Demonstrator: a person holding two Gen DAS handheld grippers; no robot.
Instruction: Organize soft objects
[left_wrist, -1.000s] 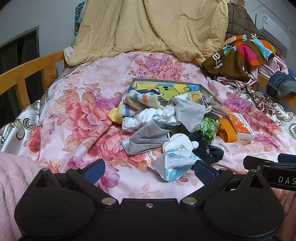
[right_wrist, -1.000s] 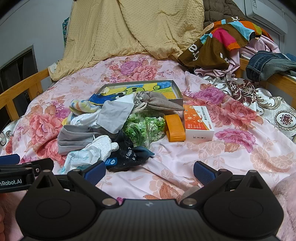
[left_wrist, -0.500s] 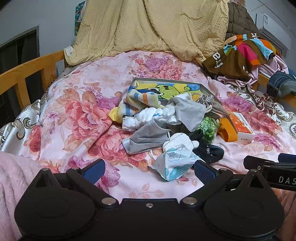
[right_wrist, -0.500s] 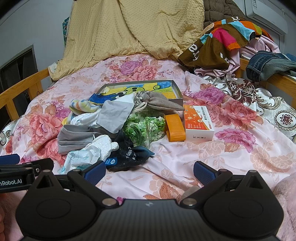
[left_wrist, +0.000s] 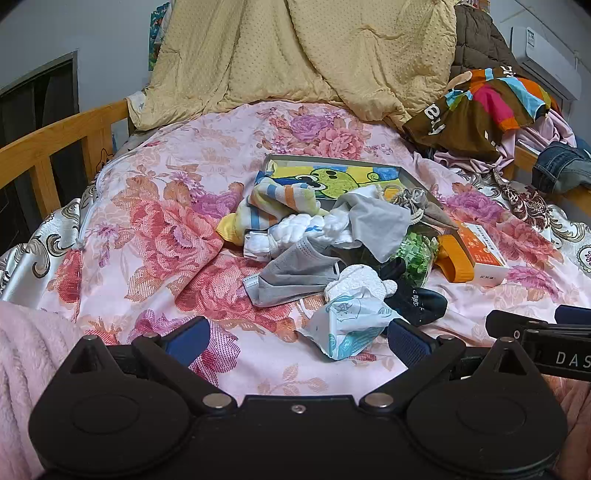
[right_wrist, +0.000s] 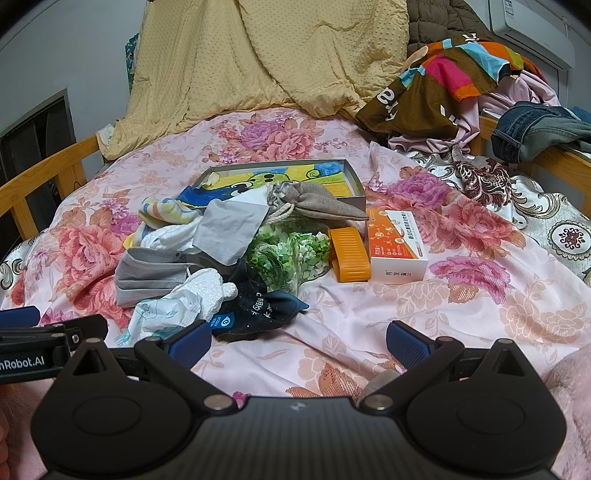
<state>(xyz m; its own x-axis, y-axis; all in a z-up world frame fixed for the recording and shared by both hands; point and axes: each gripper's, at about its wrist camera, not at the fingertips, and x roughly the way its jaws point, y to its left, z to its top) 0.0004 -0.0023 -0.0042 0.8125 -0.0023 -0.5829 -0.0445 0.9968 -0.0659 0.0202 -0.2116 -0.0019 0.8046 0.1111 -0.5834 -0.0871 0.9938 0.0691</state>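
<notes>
Ahead of left tool (left_wrist: 295, 341), spread wide and empty: patterned mask (left_wrist: 349, 319), white foam piece (left_wrist: 356, 278), grey mask (left_wrist: 291, 273). Ahead of right tool (right_wrist: 297, 341), likewise wide and empty: black sock (right_wrist: 258, 308), writing unreadable. Beyond: green bag (right_wrist: 288, 253), orange case (right_wrist: 350, 254), orange box (right_wrist: 397, 243), cartoon tray (right_wrist: 354, 201), on floral bed (right_wrist: 424, 314).

Readable text, placed relative to the orange box (right_wrist: 397, 242)

Box print illegible. "nRobot.AI" on left gripper (right_wrist: 26, 363), far lower left; "DAS" on right gripper (left_wrist: 570, 358), below the box.
</notes>
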